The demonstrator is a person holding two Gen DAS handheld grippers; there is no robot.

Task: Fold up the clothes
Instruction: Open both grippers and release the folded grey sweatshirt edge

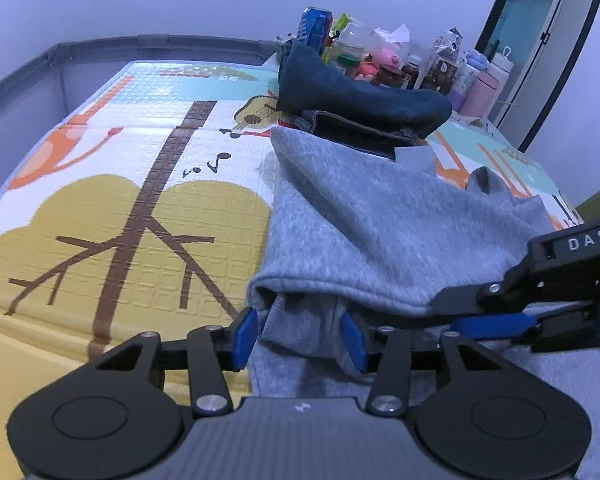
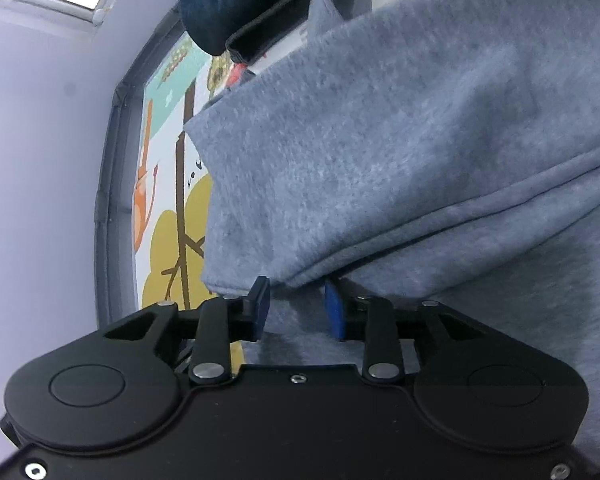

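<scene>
The grey sweatshirt point(image 1: 380, 220) lies folded on the play mat point(image 1: 120, 200), its hem just ahead of both grippers. The left gripper point(image 1: 300, 336) stands parted with loose cloth between its pads; the right gripper point(image 2: 298, 308) is likewise parted at the fold's edge.

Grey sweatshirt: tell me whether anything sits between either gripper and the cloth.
Nothing visible does. The left gripper is open with a fold of the grey sweatshirt directly between its pads; the right gripper is open at the sweatshirt's hem. The dark blue jeans lie beyond, on its far edge.
</scene>
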